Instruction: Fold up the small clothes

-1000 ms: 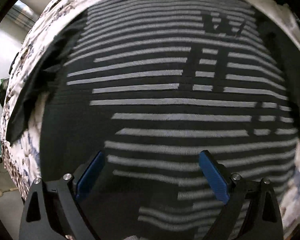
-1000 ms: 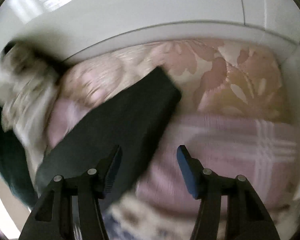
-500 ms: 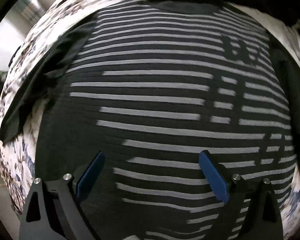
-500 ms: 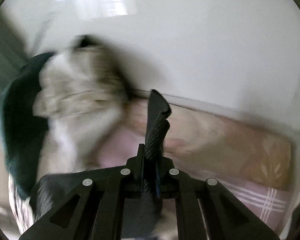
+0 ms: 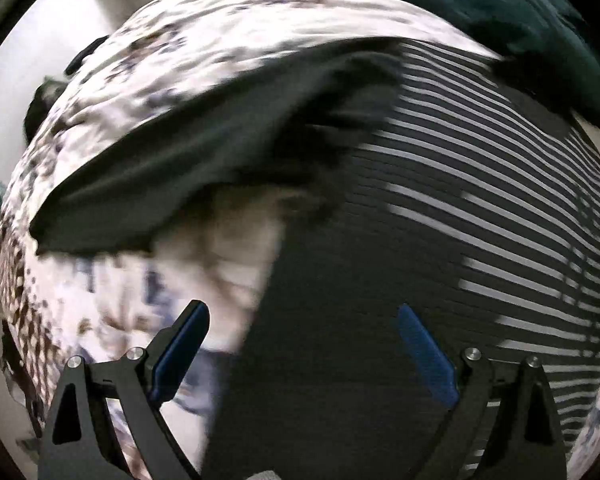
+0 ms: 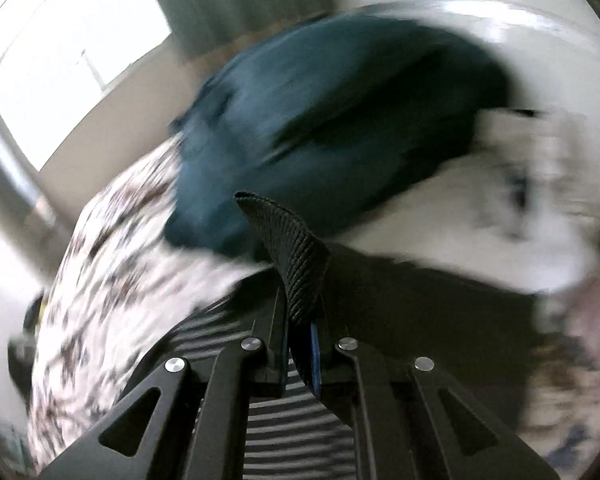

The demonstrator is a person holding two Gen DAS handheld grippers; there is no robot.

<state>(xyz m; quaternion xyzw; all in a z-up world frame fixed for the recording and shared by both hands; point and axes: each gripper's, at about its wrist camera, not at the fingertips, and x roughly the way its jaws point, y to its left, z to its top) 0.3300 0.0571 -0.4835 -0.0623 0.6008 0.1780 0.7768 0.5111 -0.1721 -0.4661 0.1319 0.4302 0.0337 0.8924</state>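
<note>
A floral bedspread is covering the bed, with a bright window behind. The striped shirt is lying across it; the left gripper is hovering spread wide, while the right gripper is pinching its ribbed cuff. A teal garment is sitting near the far edge.

The striped sweater is matt ribbed knit, its cuff coarse-woven between matt black plastic tongs with shiny metal screws, over a soft printed-cloth bedspread.

Daylight from the window; both fisheye views motion-blurred, edges vignetted.
</note>
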